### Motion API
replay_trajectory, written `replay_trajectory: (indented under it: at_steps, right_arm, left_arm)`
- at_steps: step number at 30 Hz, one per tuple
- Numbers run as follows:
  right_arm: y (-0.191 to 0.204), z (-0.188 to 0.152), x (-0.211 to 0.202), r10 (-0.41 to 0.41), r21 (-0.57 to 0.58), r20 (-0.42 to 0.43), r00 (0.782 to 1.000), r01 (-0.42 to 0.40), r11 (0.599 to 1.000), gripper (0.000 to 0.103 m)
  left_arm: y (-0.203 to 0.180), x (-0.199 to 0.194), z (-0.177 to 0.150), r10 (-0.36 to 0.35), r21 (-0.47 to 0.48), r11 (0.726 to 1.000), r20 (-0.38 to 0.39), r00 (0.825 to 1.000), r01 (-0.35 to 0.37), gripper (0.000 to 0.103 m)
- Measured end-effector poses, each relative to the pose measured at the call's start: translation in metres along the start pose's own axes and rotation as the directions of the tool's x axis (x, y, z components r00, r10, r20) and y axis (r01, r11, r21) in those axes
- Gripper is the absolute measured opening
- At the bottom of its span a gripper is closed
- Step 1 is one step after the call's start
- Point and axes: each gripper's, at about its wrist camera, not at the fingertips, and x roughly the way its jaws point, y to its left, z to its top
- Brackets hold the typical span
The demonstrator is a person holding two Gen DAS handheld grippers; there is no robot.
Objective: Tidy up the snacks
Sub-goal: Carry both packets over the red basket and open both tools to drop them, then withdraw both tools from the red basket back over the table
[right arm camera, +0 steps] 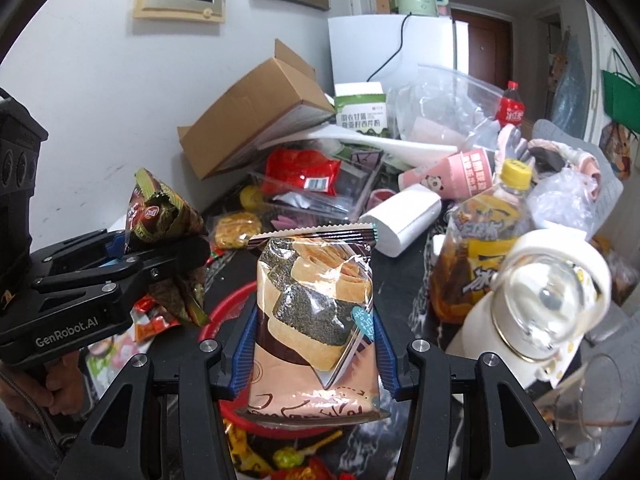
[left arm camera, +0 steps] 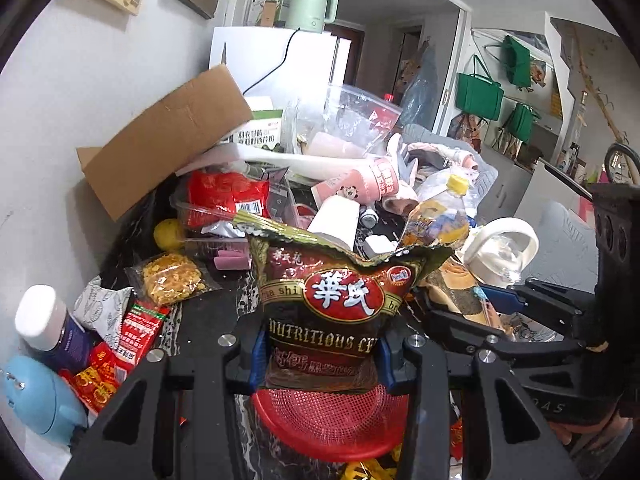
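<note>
My left gripper (left arm camera: 320, 354) is shut on a dark green and red cereal packet (left arm camera: 332, 300), held upright above a red mesh basket (left arm camera: 332, 420). My right gripper (right arm camera: 314, 346) is shut on a pink and brown seaweed roll snack packet (right arm camera: 316, 320), also held above the red basket (right arm camera: 230, 300). The left gripper (right arm camera: 132, 258) with its cereal packet (right arm camera: 160, 216) shows at the left of the right wrist view. The right gripper (left arm camera: 500, 300) shows at the right of the left wrist view, its snack packet (left arm camera: 456, 280) edge-on.
The dark table (left arm camera: 208, 312) is crowded: a cardboard box (left arm camera: 168, 136), red packets (left arm camera: 224, 196), a yellow crumb bag (left arm camera: 172, 278), small red sachets (left arm camera: 120, 352), pink cups (right arm camera: 452, 176), a tea bottle (right arm camera: 480, 240), a white kettle (right arm camera: 540, 296). A wall (left arm camera: 60, 100) stands left.
</note>
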Motion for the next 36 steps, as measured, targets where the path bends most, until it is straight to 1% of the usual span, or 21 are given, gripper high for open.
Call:
replay_trajectory:
  at_steps: [2, 6, 15, 21, 24, 25, 27, 29, 31, 34, 36]
  right_arm:
    - [-0.002, 0.002, 0.009, 0.004, 0.011, -0.014, 1.000, -0.004, 1.000, 0.050]
    - [-0.004, 0.002, 0.027, 0.012, 0.018, -0.034, 0.999, -0.011, 1.000, 0.050]
    - [-0.007, -0.006, 0.062, -0.001, 0.016, -0.092, 0.996, 0.002, 1.000, 0.050]
    - [-0.010, -0.011, 0.070, -0.012, 0.010, -0.114, 0.993, 0.013, 1.000, 0.052]
    - [-0.012, -0.011, 0.071, -0.020, 0.010, -0.126, 0.992, 0.021, 1.000, 0.053]
    - [-0.012, -0.012, 0.071, -0.025, 0.011, -0.131, 0.991, 0.026, 1.000, 0.056]
    - [-0.012, -0.012, 0.070, -0.035, 0.009, -0.134, 0.990, 0.037, 0.999, 0.061]
    - [-0.012, -0.013, 0.067, -0.050, 0.002, -0.133, 0.990, 0.051, 0.999, 0.068]
    - [-0.011, -0.013, 0.063, -0.063, -0.007, -0.127, 0.990, 0.062, 0.998, 0.068]
    - [-0.010, -0.011, 0.057, -0.073, -0.010, -0.122, 0.990, 0.072, 0.997, 0.068]
    - [-0.011, -0.009, 0.052, -0.078, -0.010, -0.113, 0.990, 0.078, 0.997, 0.068]
  left_arm:
    - [0.003, 0.010, 0.000, 0.006, 0.009, 1.000, -0.024, 1.000, -0.006, 0.041]
    - [0.009, 0.021, -0.003, 0.025, 0.008, 1.000, -0.048, 0.999, -0.025, 0.041]
    - [0.021, 0.053, -0.013, 0.040, 0.001, 0.999, -0.128, 0.991, -0.040, 0.041]
    - [0.022, 0.066, -0.019, 0.034, -0.004, 0.999, -0.171, 0.985, -0.035, 0.041]
    - [0.022, 0.072, -0.021, 0.066, 0.009, 0.998, -0.193, 0.979, -0.066, 0.041]
    - [0.022, 0.074, -0.021, 0.077, 0.011, 0.997, -0.200, 0.977, -0.076, 0.042]
    - [0.023, 0.077, -0.022, 0.091, 0.004, 0.996, -0.224, 0.970, -0.093, 0.046]
    - [0.024, 0.079, -0.022, 0.095, -0.005, 0.995, -0.234, 0.968, -0.099, 0.059]
    - [0.024, 0.076, -0.022, 0.093, -0.012, 0.995, -0.222, 0.971, -0.099, 0.068]
    - [0.020, 0.068, -0.018, 0.106, -0.007, 0.994, -0.192, 0.976, -0.110, 0.069]
    - [0.019, 0.065, -0.015, 0.102, -0.008, 0.994, -0.186, 0.977, -0.105, 0.069]
